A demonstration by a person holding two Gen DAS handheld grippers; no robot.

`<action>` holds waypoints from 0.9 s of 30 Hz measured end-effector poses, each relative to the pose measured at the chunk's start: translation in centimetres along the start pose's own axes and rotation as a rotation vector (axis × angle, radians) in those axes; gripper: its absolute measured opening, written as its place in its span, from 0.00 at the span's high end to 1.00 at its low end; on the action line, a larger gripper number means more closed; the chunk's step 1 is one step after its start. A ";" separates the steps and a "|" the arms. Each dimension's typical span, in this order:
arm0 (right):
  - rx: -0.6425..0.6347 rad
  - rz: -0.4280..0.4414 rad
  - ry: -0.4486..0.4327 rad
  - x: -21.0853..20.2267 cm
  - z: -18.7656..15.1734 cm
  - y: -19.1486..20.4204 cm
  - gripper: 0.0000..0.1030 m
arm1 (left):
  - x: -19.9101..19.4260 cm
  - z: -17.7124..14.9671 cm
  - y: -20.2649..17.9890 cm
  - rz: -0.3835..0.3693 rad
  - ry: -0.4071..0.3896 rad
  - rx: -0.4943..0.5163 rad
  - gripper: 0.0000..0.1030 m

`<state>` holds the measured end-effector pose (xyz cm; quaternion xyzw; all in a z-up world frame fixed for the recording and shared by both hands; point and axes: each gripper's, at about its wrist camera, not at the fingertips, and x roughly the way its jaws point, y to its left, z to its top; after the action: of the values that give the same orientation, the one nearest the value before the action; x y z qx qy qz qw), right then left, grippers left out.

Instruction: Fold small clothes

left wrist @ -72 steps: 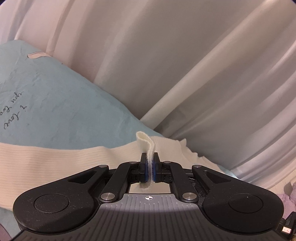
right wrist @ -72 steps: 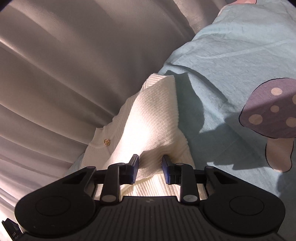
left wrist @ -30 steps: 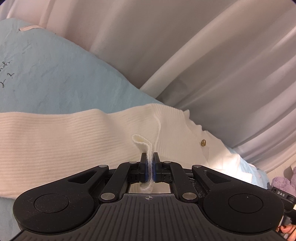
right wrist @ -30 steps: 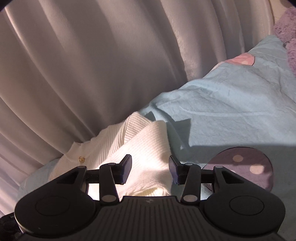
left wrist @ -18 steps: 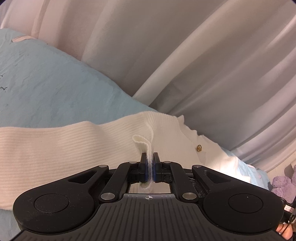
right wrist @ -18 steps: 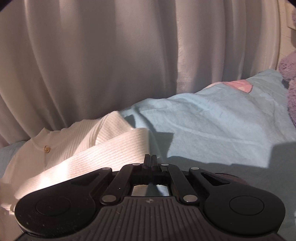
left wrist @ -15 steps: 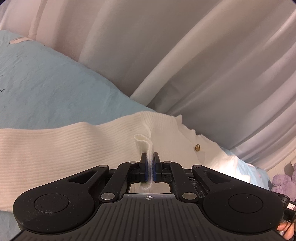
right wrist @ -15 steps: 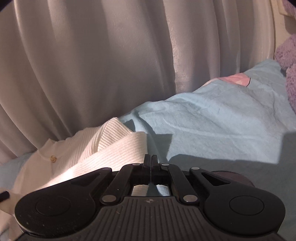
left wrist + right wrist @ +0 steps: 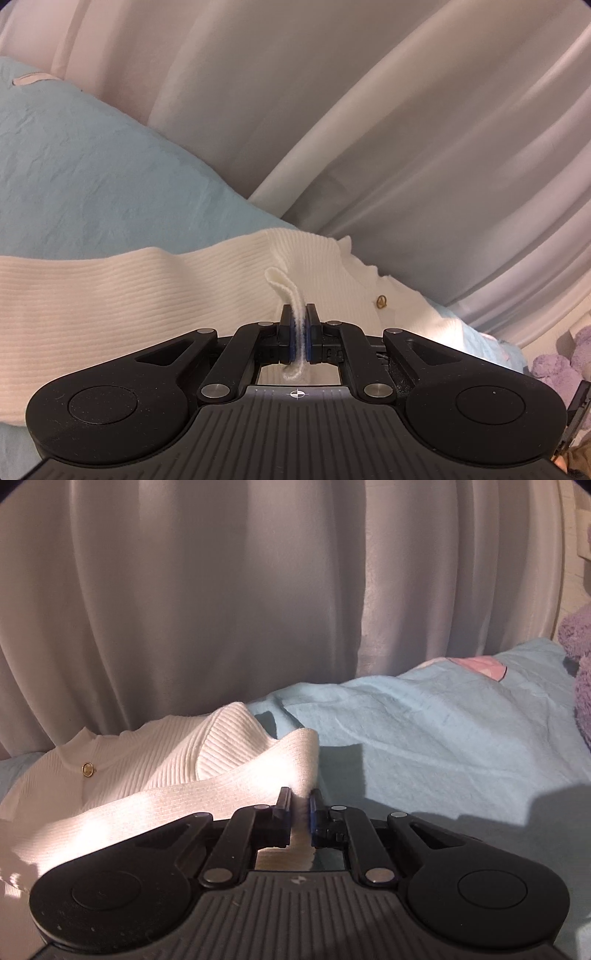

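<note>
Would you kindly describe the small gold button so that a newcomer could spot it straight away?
Start at the light blue bedspread below the pale curtain. On it lies a cream ribbed knit top, pinched by both grippers. The gold button is a small shiny ring just below the scalloped neckline, the only metallic spot on the plain cream fabric.

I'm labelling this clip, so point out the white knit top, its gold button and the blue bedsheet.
white knit top (image 9: 147, 288), left wrist view, ribbed body
gold button (image 9: 88, 769), right wrist view, its face
blue bedsheet (image 9: 424, 738), right wrist view, bare wrinkled area
</note>
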<state>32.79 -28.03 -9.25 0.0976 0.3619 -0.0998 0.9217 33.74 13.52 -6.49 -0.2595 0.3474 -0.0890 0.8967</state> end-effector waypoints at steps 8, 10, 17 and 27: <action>-0.036 0.082 -0.114 -3.9 -0.3 0.9 0.80 | -1.9 -0.4 -0.3 0.151 -0.050 0.065 0.74; -0.107 0.149 -0.088 -4.0 -1.2 2.5 0.78 | -2.1 -1.1 -1.7 0.111 -0.050 0.094 0.64; -0.272 0.018 -0.070 -3.1 -4.1 4.3 0.82 | 0.7 -4.1 -3.9 0.110 0.039 0.196 0.59; -0.327 -0.025 -0.082 -3.1 -4.6 4.5 0.81 | 0.7 -4.3 -4.0 0.124 0.033 0.171 0.57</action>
<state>28.73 -22.25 -9.91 -0.0626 0.3365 -0.0550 0.9380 31.53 8.12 -7.44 -0.1584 0.3687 -0.0668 0.9135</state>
